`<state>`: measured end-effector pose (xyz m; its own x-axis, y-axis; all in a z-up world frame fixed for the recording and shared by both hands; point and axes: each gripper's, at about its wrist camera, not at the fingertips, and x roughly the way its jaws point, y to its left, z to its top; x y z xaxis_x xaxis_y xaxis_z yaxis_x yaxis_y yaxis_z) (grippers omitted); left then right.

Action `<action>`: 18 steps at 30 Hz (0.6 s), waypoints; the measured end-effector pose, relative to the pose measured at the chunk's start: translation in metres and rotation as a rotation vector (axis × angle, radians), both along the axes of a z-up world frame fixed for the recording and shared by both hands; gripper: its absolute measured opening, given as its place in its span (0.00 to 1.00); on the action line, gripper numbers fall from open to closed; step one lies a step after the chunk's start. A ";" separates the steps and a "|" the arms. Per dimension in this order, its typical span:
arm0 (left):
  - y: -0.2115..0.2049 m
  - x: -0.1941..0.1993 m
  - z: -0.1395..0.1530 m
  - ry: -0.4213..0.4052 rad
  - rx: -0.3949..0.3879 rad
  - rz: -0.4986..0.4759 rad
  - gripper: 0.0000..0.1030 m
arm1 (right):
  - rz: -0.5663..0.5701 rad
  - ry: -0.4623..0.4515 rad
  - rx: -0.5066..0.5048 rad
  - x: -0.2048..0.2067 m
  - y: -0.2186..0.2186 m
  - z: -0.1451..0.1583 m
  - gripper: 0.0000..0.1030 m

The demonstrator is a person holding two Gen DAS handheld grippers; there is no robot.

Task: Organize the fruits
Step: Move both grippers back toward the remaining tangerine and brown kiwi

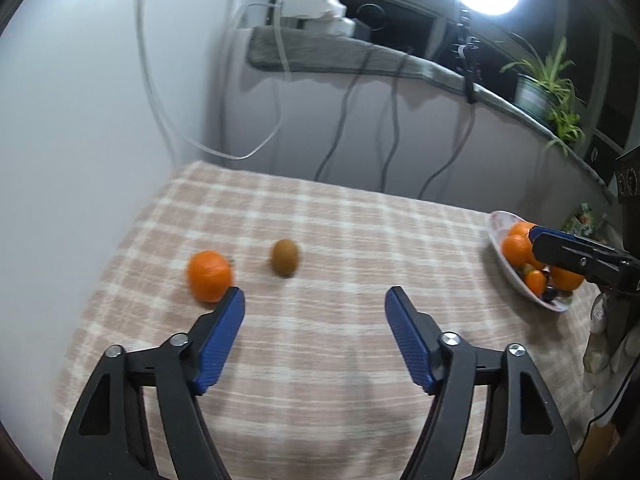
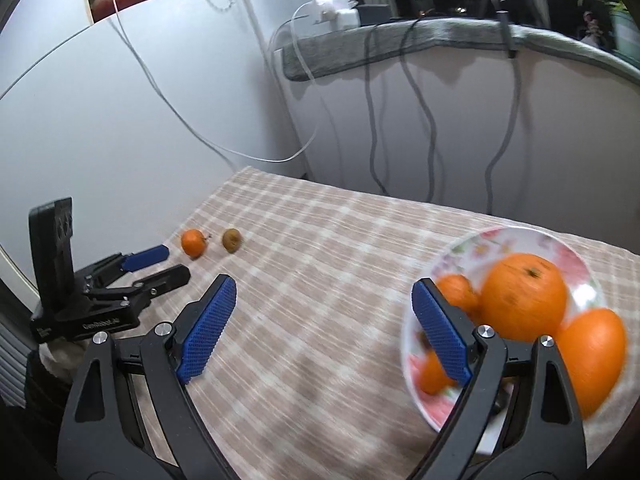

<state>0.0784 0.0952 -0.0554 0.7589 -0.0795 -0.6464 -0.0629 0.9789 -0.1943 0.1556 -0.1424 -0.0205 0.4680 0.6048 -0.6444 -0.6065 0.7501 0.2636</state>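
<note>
Item, sorted: several round orange fruits (image 2: 522, 296) lay in white floral plate (image 2: 520, 240). Outstanding: small orange mandarin (image 1: 209, 276), brown fuzzy kiwi (image 1: 285, 257) loose on checked counter (image 1: 340, 360). My left tool (image 1: 315, 298), right tool (image 2: 324, 286): released, empty.

A small orange (image 1: 209, 276) and kiwi (image 1: 285, 257) lie apart from the fruit-filled plate (image 2: 472, 248).

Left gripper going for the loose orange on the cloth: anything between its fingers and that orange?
Nothing visible. The left gripper is open and empty, and the orange lies just beyond its left fingertip, on bare checked cloth. The kiwi sits to the orange's right, apart from it and not in the line.
</note>
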 end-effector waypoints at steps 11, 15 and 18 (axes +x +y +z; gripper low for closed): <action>0.044 0.010 -0.015 0.043 -0.040 0.057 0.46 | 0.137 0.076 -0.016 0.022 0.085 -0.018 0.65; 0.056 0.016 -0.022 0.059 -0.050 0.072 0.42 | 0.171 0.088 -0.040 0.027 0.111 -0.027 0.60; 0.063 0.019 -0.026 0.066 -0.070 0.086 0.41 | 0.191 0.095 -0.062 0.031 0.128 -0.035 0.55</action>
<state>0.0975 0.1584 -0.0809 0.7211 -0.0627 -0.6900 -0.1612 0.9534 -0.2551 0.1869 -0.0148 -0.0554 0.2841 0.6342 -0.7191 -0.7140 0.6405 0.2828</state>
